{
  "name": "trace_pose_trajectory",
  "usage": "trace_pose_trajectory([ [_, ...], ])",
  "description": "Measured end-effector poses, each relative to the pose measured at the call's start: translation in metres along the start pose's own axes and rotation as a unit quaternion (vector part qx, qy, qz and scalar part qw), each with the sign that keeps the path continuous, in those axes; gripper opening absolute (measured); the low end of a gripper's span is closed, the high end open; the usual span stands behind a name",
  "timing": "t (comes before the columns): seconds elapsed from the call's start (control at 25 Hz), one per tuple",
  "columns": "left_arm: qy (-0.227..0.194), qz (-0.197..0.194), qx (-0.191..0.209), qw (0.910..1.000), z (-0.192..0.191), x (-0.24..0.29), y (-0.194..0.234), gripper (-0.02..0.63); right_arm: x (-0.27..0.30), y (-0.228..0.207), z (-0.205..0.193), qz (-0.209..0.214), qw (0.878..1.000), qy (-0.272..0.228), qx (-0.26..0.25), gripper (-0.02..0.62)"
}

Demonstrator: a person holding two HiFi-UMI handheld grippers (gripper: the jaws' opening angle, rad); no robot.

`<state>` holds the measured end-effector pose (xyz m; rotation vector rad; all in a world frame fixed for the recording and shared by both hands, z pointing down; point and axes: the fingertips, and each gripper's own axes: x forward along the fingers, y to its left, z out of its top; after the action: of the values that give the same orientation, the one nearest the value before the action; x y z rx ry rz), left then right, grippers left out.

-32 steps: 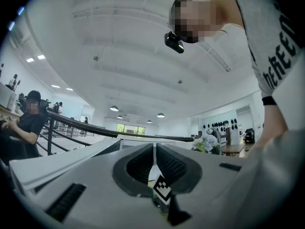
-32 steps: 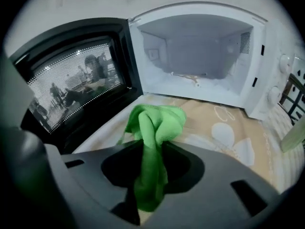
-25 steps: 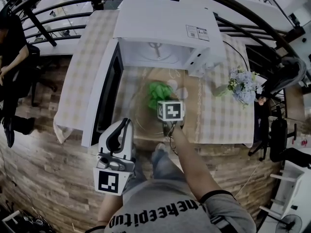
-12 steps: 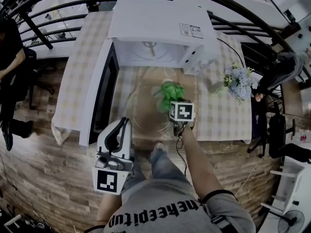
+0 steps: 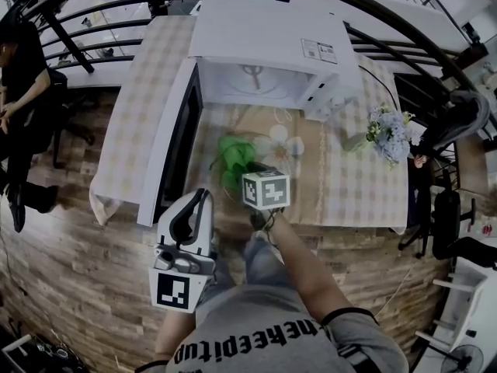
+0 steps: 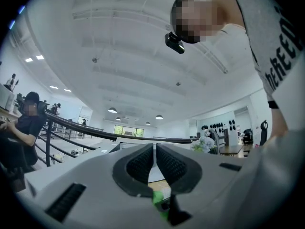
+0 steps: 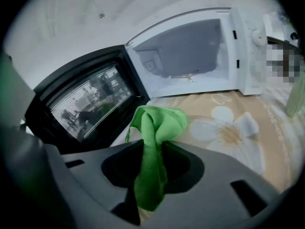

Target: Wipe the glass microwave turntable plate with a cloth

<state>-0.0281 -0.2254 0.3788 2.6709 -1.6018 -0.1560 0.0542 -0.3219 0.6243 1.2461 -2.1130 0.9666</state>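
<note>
2 grippers in frame. Head view: right gripper [image 5: 250, 168] is over the table [image 5: 349, 189] before the open microwave [image 5: 264, 45], with the green cloth [image 5: 233, 155] at its tip. The left gripper [image 5: 202, 196] is well apart, off the table's edge.

Left gripper view: left gripper [image 6: 155, 149] jaws nearly together, nothing between.

Right gripper view: right gripper [image 7: 151, 151] jaws clamp the cloth [image 7: 157, 123]. The glass plate is not discernible.
</note>
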Motion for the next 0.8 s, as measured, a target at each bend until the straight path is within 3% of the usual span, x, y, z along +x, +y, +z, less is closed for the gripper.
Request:
trace_pose_trajectory([
  [0.12,-0.002,0.005,0.0,1.0,0.001,-0.004,0.004,0.021,0.017,0.034,-0.008,0.029,0.999,0.02,-0.008,0.115],
  [0.28,0.003,0.006,0.002,1.0,0.0,-0.008,0.004,0.021,0.037,0.042,-0.03,0.013,0.997,0.057,-0.041,0.114],
  [0.56,-0.022,0.002,0.003,0.9998,0.013,-0.001,0.002,0.021,0.027,0.009,-0.033,-0.023,0.997,0.048,-0.048,0.115],
  [0.68,-0.005,-0.008,0.002,1.0,0.004,0.0,-0.003,0.021,0.017,-0.011,-0.032,-0.041,0.998,0.041,-0.04,0.115],
  [0.8,-0.017,-0.016,0.003,0.9997,0.011,0.007,-0.01,0.021,0.002,-0.035,-0.033,-0.066,0.997,0.038,-0.031,0.115],
])
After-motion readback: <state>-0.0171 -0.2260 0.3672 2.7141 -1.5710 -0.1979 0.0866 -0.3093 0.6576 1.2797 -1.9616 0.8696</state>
